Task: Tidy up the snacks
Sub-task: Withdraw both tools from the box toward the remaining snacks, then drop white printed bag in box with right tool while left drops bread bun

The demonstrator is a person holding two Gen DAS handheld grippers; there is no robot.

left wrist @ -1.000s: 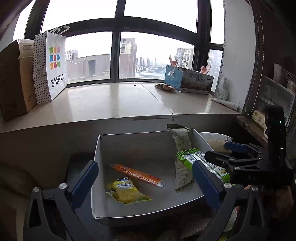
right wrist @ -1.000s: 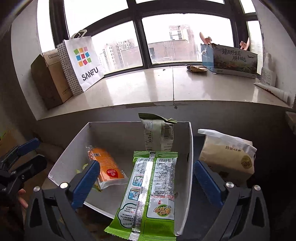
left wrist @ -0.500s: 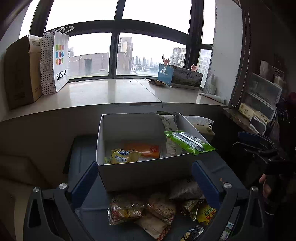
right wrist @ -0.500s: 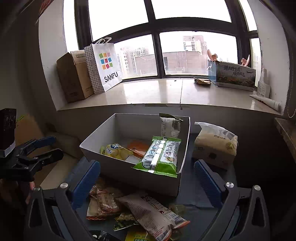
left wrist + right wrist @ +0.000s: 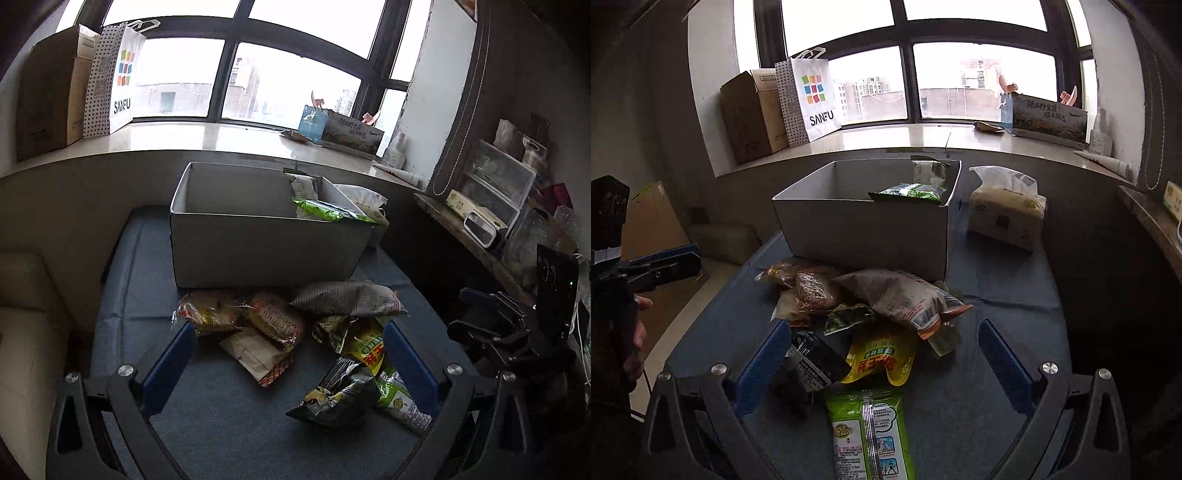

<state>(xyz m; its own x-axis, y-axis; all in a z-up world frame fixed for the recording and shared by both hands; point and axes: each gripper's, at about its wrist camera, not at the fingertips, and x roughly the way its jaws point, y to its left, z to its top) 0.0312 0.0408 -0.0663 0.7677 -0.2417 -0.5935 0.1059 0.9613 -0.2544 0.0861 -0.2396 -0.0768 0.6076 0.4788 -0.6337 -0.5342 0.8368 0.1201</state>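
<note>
A grey cardboard box [image 5: 258, 247] [image 5: 864, 236] stands on the blue mat with a green packet [image 5: 328, 212] [image 5: 908, 192] resting on its right rim and a pale packet upright behind it. A pile of loose snack packets [image 5: 280, 325] [image 5: 879, 306] lies in front of the box, among them a yellow pouch [image 5: 879, 360], a black packet [image 5: 340, 395] and a green packet [image 5: 871, 435]. My left gripper [image 5: 288, 365] is open and empty above the pile. My right gripper [image 5: 882, 362] is open and empty over the pile too.
A tissue pack [image 5: 1004, 206] sits right of the box. The windowsill behind holds a brown carton [image 5: 750, 114], a SANFU bag [image 5: 812, 99] and a printed box [image 5: 1045, 118]. A cluttered shelf [image 5: 491, 206] stands at the right.
Both grippers have pulled back and down from over the box to the snack pile in front of it. The green packet stays on the box's rim.
</note>
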